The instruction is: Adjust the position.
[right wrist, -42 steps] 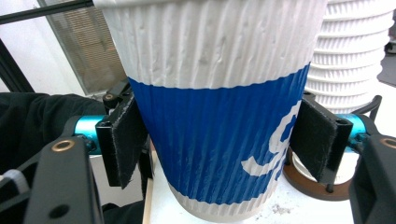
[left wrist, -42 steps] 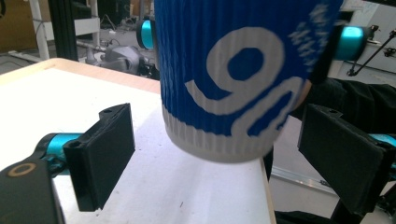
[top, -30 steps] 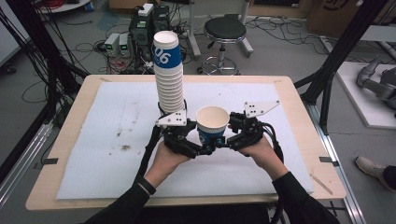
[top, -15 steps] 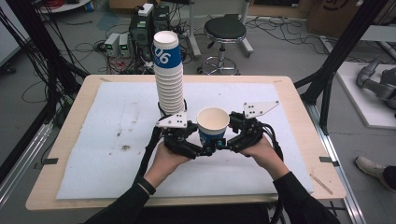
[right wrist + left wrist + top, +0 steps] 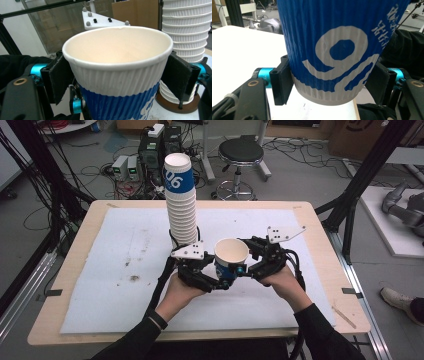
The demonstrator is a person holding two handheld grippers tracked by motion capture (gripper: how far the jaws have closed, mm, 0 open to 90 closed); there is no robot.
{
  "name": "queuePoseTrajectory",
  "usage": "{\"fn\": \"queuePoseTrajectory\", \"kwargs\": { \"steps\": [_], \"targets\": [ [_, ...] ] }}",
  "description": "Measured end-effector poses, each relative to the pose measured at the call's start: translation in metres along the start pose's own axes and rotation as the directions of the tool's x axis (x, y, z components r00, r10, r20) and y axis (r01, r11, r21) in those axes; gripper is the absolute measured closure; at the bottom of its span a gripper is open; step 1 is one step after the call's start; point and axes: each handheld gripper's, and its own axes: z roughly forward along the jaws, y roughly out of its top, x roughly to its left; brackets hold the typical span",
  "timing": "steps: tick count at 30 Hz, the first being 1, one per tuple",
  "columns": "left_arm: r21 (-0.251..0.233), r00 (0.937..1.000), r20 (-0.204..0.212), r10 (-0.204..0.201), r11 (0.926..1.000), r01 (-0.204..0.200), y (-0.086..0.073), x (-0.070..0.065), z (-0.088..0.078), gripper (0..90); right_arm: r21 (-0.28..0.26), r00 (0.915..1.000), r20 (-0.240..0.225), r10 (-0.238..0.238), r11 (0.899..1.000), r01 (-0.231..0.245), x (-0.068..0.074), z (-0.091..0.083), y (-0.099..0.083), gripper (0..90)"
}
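A single ribbed paper cup with a white upper band and blue printed lower body (image 5: 231, 257) is held upright above the white sheet covering the wooden table (image 5: 320, 317), between the two grippers and just in front of the tall stack of matching white paper cups (image 5: 181, 205). The left gripper (image 5: 207, 272) is applied low on the cup: in the left gripper view its padded fingers (image 5: 283, 81) are pressed against opposite sides of the blue wall near the base. The right gripper (image 5: 252, 260) is applied higher: in the right gripper view its fingers (image 5: 58, 78) are set against the white ribbed band just under the rolled rim. Both pairs of fingers are therefore closed on the same cup. The cup is judged to be very light and thin-walled; it can be crushed or ovalised by excess squeeze, particularly mid-wall. The ribbing offers good friction, so slipping is unlikely. The stiffest zones, and the preferred grip points, are judged to be the rolled rim and the base ring. The stack is tall and narrow and is likely to topple if bumped.
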Motion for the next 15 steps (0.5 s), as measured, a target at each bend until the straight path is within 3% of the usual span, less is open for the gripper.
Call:
{"fn": "queuePoseTrajectory", "kwargs": {
  "steps": [15],
  "targets": [
    [0.004, 1.0, -0.003, 0.004, 1.0, -0.004, 0.0, -0.0004, 0.0001, 30.2, -0.003, 0.9999, -0.006, -0.014, 1.0, 0.014, -0.0007, -0.0004, 0.0001, 20.8]
  ]
}}
